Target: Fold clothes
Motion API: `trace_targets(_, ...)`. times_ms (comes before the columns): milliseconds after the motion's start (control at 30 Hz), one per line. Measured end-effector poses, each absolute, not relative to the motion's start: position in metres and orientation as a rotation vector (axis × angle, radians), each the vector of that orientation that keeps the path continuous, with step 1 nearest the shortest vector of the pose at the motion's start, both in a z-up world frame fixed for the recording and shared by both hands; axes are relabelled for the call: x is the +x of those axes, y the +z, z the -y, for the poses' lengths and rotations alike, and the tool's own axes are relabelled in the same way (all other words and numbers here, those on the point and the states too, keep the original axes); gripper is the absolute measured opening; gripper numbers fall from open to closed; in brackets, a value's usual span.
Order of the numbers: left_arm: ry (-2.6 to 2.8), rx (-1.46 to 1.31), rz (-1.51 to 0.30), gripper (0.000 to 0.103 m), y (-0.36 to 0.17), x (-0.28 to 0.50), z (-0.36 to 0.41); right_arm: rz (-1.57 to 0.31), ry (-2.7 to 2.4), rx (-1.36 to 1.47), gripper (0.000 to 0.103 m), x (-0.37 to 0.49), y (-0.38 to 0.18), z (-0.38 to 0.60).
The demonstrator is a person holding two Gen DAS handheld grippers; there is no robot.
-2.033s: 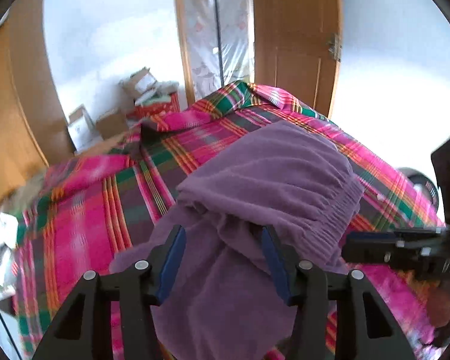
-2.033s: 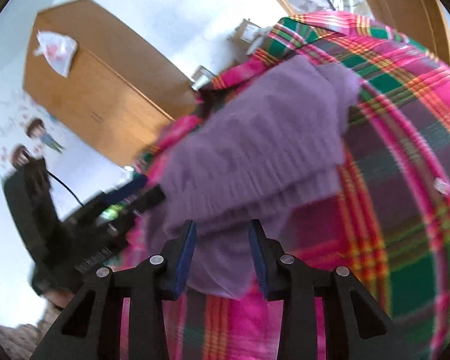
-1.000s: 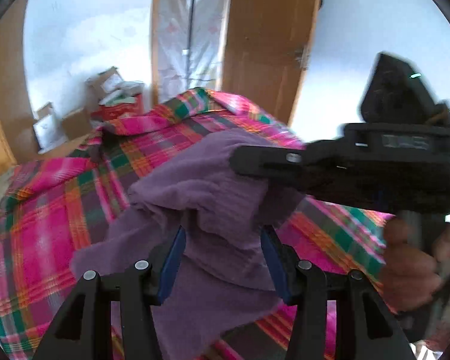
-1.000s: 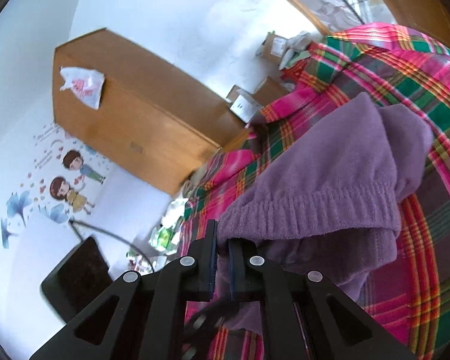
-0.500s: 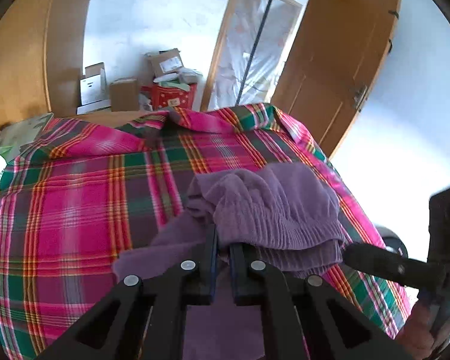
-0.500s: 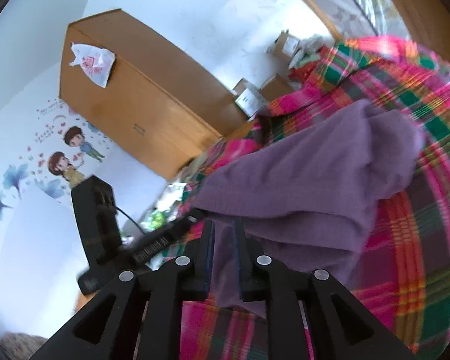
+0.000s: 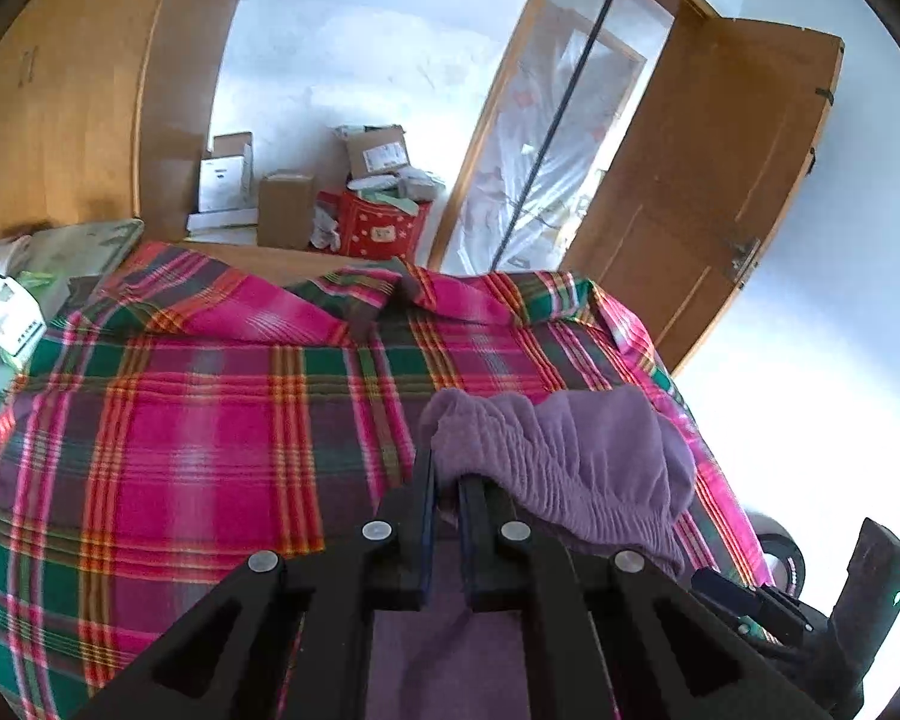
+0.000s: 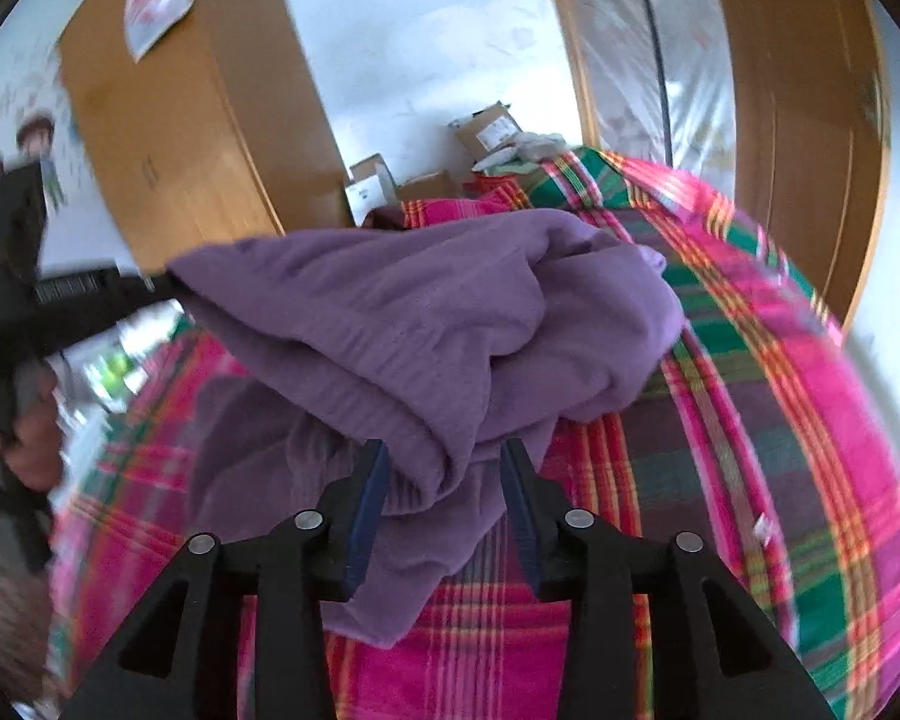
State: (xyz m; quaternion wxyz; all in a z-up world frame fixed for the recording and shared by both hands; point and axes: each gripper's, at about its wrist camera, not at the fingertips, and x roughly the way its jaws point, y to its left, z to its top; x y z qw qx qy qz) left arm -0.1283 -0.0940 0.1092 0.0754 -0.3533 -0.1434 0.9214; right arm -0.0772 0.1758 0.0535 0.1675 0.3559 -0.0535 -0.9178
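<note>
Purple garment (image 8: 426,324): soft fleece with a gathered elastic band, bunched in loose layers on the plaid bedspread (image 7: 168,456), toward its right edge as seen from the left wrist. Left gripper (image 7: 444,492): jaws clamped on the elastic band. Right gripper (image 8: 444,480): jaws apart, straddling a hanging fold (no grip evident). Step judged: mid-fold, one edge carried. Next move calls for closing right jaws on the fold, then drawing the layers flat and square.
</note>
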Motion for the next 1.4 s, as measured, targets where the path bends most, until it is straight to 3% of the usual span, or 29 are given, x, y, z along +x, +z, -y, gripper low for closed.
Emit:
trace_targets(133, 2.797, -1.031, 0.472, 0.007, 0.117, -0.128, 0.110, 0.036, -2.619, 1.005, 0.044, -0.084, 0.051, -0.156)
trace_targets(400, 2.827, -1.021, 0.529, 0.007, 0.118, -0.131, 0.137, 0.040, -2.583, 1.020, 0.044, -0.095, 0.048, -0.130)
trace_targets(567, 2.834, -1.021, 0.569, 0.007, 0.119, -0.130, 0.154, 0.041, -2.573, 1.009, 0.021, -0.096, 0.054, -0.116)
trace_targets(733, 2.869, -0.999, 0.605, 0.007, 0.123, -0.122, 0.177, 0.118, -2.523, 0.963, 0.016, -0.090, 0.069, -0.104)
trace_targets(1167, 3.053, -0.897, 0.742, 0.004, 0.136, -0.080, 0.261, 0.221, -2.301, 0.881, 0.014, -0.064, 0.101, -0.039)
trace_targets(1400, 3.007, -1.002, 0.731, 0.004, 0.112, -0.062, 0.271, 0.217, -2.240, 0.891, 0.014, -0.061, 0.096, -0.008)
